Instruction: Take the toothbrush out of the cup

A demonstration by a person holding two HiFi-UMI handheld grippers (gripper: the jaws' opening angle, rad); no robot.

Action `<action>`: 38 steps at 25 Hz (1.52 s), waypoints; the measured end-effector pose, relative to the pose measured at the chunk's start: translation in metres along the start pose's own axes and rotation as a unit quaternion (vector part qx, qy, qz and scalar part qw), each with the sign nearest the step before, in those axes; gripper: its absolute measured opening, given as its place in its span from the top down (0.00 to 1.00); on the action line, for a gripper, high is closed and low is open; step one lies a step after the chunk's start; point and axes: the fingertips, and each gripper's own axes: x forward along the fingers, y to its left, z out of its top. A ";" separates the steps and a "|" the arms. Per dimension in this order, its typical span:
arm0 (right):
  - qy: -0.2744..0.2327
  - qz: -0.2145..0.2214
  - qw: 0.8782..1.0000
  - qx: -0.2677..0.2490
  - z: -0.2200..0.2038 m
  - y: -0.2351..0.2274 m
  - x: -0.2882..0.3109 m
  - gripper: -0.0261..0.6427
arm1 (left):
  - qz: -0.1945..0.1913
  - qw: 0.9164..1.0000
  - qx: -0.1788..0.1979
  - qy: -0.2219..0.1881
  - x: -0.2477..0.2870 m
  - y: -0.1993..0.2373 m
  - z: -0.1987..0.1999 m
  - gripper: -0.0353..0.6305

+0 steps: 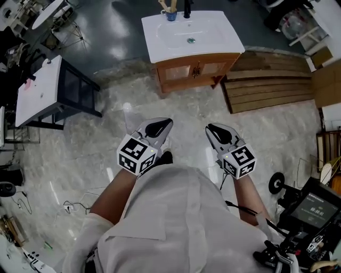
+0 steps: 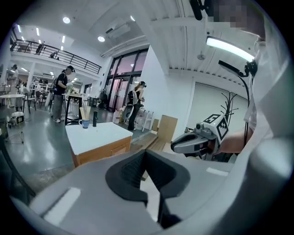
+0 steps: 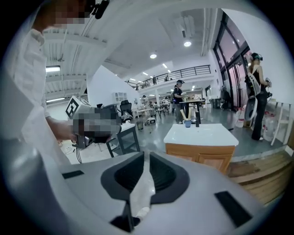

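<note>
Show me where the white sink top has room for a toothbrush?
The sink top's flat right side, beside the basin, is bare, and so is its front left corner. The back edge is crowded: the blue cup and black tap stand there.

Glossy white bench top (image 1: 224, 40) sits on a varnished wood cabinet (image 1: 194, 69); the marbled floor (image 1: 186, 106) gleams beside matt timber planks (image 1: 266, 85).

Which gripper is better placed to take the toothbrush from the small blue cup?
Probably left: in the head view the small blue cup stands more in line with the left gripper, though far from it.
</note>
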 end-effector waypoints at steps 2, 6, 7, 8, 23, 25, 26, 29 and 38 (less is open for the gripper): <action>-0.004 -0.003 1.000 -0.003 0.019 -0.015 0.023 0.91 | -0.002 1.000 0.009 0.000 0.008 0.029 0.014 0.94; -0.006 -0.015 1.000 -0.006 0.050 -0.043 0.073 0.91 | -0.006 1.000 0.014 0.007 0.025 0.086 0.028 0.94; -0.009 -0.017 1.000 0.001 0.057 -0.049 0.084 0.91 | -0.007 1.000 0.013 0.009 0.030 0.098 0.030 0.94; -0.011 -0.015 1.000 0.010 0.063 -0.053 0.095 0.91 | -0.006 1.000 0.013 0.011 0.035 0.111 0.033 0.94; 0.008 0.053 0.998 -0.015 0.112 -0.163 0.209 0.91 | 0.110 0.992 -0.042 -0.033 0.132 0.262 0.093 0.90; 0.008 0.072 0.997 -0.021 0.121 -0.190 0.220 0.91 | 0.132 0.989 -0.063 -0.032 0.154 0.281 0.100 0.85; 0.007 0.081 0.996 -0.024 0.127 -0.203 0.224 0.91 | 0.145 0.987 -0.070 -0.031 0.165 0.290 0.105 0.84; 0.005 0.101 0.994 -0.036 0.144 -0.240 0.233 0.91 | 0.184 0.979 -0.079 -0.034 0.194 0.319 0.126 0.78; 0.017 0.129 0.991 -0.027 0.145 -0.327 0.232 0.91 | 0.276 0.951 -0.122 -0.061 0.282 0.407 0.171 0.69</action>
